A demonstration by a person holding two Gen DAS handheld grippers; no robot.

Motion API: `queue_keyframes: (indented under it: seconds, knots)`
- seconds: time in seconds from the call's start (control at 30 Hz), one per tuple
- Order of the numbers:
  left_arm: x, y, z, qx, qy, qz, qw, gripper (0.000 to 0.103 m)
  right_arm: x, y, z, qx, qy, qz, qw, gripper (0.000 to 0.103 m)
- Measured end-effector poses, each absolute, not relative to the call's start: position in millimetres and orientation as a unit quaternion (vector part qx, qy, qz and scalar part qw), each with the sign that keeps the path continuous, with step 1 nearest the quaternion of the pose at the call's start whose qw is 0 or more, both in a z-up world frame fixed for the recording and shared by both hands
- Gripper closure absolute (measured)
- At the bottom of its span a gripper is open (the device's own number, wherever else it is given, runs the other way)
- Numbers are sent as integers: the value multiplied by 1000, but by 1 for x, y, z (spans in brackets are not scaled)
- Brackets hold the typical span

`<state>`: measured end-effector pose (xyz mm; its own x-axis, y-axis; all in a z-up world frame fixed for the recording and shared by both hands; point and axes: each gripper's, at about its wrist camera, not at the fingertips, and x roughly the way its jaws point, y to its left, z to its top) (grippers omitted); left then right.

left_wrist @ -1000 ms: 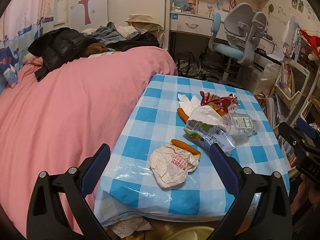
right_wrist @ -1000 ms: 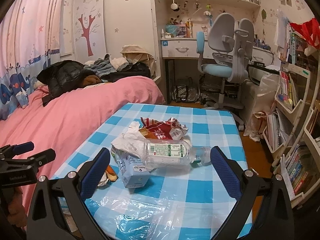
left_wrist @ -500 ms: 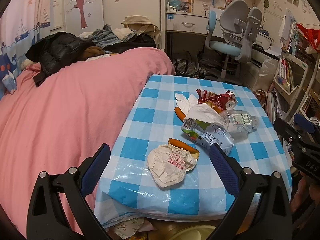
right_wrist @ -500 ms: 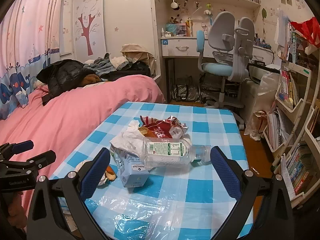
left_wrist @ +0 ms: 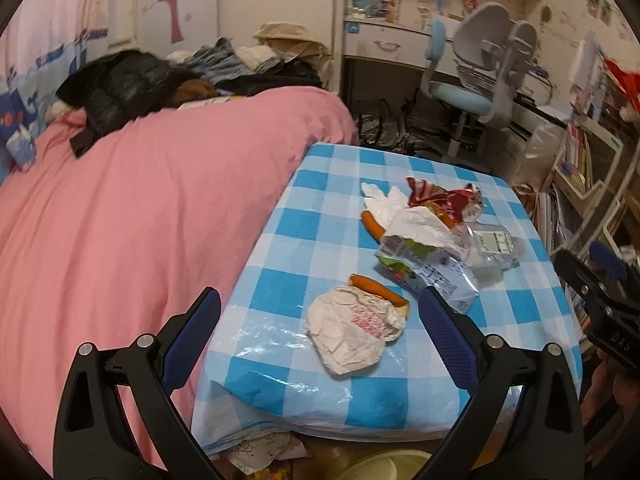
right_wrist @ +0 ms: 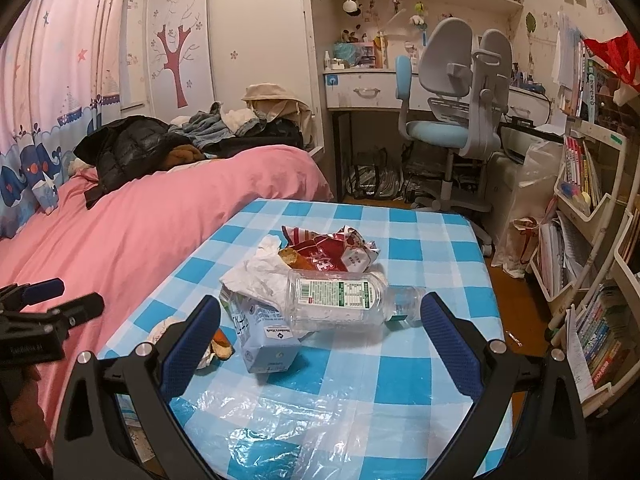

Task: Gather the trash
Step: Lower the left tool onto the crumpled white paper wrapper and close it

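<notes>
Trash lies on a blue checked table (left_wrist: 320, 248) (right_wrist: 420, 240): a crumpled white wrapper (left_wrist: 352, 328) over a sausage bun (left_wrist: 376, 289), a second sausage (left_wrist: 372, 222), a milk carton (left_wrist: 432, 272) (right_wrist: 264, 328), a clear plastic bottle (left_wrist: 492, 244) (right_wrist: 340, 296), white tissue (left_wrist: 416, 224) (right_wrist: 260, 268) and a red snack bag (left_wrist: 444, 198) (right_wrist: 332, 250). My left gripper (left_wrist: 320, 336) is open and empty, just short of the wrapper. My right gripper (right_wrist: 320, 336) is open and empty, before the bottle and carton.
A pink bed (left_wrist: 140, 220) with piled clothes (left_wrist: 132, 84) borders the table's left side. A desk chair (right_wrist: 452, 104) and desk stand behind. Bookshelves (right_wrist: 592, 216) line the right. A pale yellow bin rim (left_wrist: 380, 466) shows below the table's near edge.
The left gripper has shifted slightly forward and left, so the wrapper sits a little nearer. The right gripper has barely moved. Both stay open.
</notes>
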<state>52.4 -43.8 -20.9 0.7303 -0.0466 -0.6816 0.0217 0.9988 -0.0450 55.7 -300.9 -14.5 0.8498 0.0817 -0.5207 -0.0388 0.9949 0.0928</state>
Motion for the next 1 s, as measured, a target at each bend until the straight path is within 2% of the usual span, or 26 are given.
queue_keyframes:
  seconds: [0.53,1.0]
  knots:
    - [73,-20,-54,-34,441,-24,897,8,74,-317,-38,68,342,55,936,7]
    - [95,-82,-101,78,481,-31,873,8,94,-312,-64,110,405,100,902,7]
